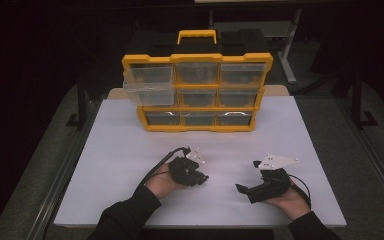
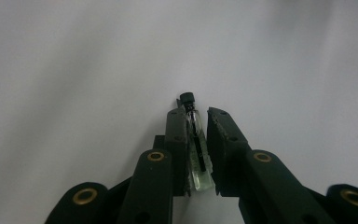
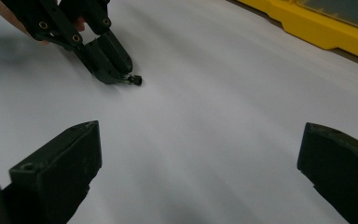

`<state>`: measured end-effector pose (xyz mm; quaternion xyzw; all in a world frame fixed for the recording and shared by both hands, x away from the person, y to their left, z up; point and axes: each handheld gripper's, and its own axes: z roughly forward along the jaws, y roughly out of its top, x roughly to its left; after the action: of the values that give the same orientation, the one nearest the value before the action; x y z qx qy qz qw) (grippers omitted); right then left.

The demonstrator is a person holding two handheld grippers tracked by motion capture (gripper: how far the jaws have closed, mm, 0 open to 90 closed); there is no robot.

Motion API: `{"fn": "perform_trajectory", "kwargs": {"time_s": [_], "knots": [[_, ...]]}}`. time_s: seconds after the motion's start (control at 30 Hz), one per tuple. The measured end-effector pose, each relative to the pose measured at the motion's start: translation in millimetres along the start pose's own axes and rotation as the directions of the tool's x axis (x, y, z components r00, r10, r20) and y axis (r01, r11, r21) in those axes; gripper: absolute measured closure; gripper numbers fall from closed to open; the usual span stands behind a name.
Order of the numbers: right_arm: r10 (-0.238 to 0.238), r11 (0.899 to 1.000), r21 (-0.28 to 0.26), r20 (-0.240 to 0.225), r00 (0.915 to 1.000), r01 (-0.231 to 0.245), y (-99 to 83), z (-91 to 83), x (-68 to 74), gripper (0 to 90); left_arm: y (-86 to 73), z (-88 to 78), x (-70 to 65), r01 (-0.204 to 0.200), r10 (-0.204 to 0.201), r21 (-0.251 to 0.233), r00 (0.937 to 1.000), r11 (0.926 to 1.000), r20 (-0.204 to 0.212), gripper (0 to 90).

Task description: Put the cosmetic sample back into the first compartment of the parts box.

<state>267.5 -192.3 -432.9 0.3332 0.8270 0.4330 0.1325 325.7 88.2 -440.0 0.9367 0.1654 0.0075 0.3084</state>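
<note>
**One vial in the jaws, one drawer waiting open**

Two grippers are working low in the high view, over the white table (image 1: 130, 150). The left gripper (image 1: 196, 176) is sitting just left of centre near the bottom of that frame, and its jaws are pinching a small glass vial (image 2: 198, 149) lengthwise. In the left gripper view the vial is lying in the middle of the frame between the two black pads, its black cap (image 2: 187, 98) poking out past the fingertips toward the top, its clear body showing a pale greenish tint near the bottom end. In the right gripper view that same cap (image 3: 136, 80) is peeking out at the upper left, hovering at or just above the table; whether it is touching cannot be told.

The right gripper (image 1: 245, 189) is resting at the lower right of the high view with its jaws spread wide and nothing between them.

A yellow organizer (image 1: 198, 92) is standing at the top centre of the high view, with one clear drawer (image 1: 149, 85) at its upper left pulled out.

Judging from this, the pickup is looking done: the vial is being gripped. What is remaining is most likely carrying it up to the open drawer, dropping it in, and pushing the drawer closed.
</note>
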Motion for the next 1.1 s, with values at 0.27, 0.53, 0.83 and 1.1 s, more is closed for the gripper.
{"fn": "perform_trajectory", "kwargs": {"time_s": [0.27, 0.53, 0.83, 1.1], "knots": [[0.000, 1.000, 0.000, 0.000, 1.0000, 0.000, 0.0, 0.0, 0.1, 0.0, -0.4, 0.0, 0.4, 0.003, -0.003, 0.000, 1.0000, 1.0000, 0.000, 79.9], [0.000, 1.000, 0.000, -0.001, 1.0000, 0.000, -0.1, 0.0, 0.0, 0.0, -0.7, -0.5, 1.2, -0.004, 0.004, -0.001, 1.0000, 1.0000, 0.006, 80.1], [-0.001, 1.000, 0.000, -0.001, 1.0000, 0.001, -0.4, 0.0, 0.0, 0.0, -1.4, -7.8, 4.8, 0.000, 0.000, -0.013, 0.9998, 0.9999, 0.020, 80.4], [-0.001, 1.000, 0.001, -0.002, 1.0000, 0.001, -0.4, 0.1, 0.3, 0.0, -3.3, -18.1, 9.1, 0.014, -0.014, -0.030, 0.9995, 0.9995, 0.028, 80.5]]}}
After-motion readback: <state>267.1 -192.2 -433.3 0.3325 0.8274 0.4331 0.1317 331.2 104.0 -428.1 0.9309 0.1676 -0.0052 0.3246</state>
